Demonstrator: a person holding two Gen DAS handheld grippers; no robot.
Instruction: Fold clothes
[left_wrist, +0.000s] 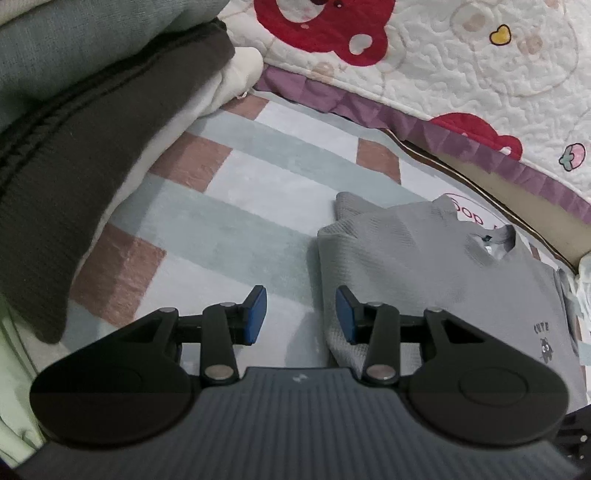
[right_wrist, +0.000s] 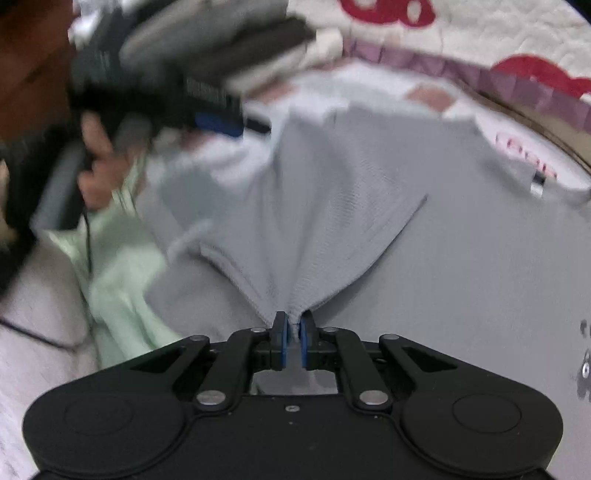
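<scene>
Our right claw (right_wrist: 293, 334) pinches a bunched fold of the grey sweater (left_wrist: 436, 266) lying on the striped rug (left_wrist: 236, 206); our left claw (left_wrist: 301, 314) hangs empty, jaws apart. We should draw the fold across evenly, keeping edges aligned.

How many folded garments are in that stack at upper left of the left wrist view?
3 visible: a grey-green one on top, a dark brown knit beneath it, a cream one at the bottom. More may lie hidden out of frame.

Grey sweater (left_wrist: 443, 280) lying flat, one edge lifted
</scene>
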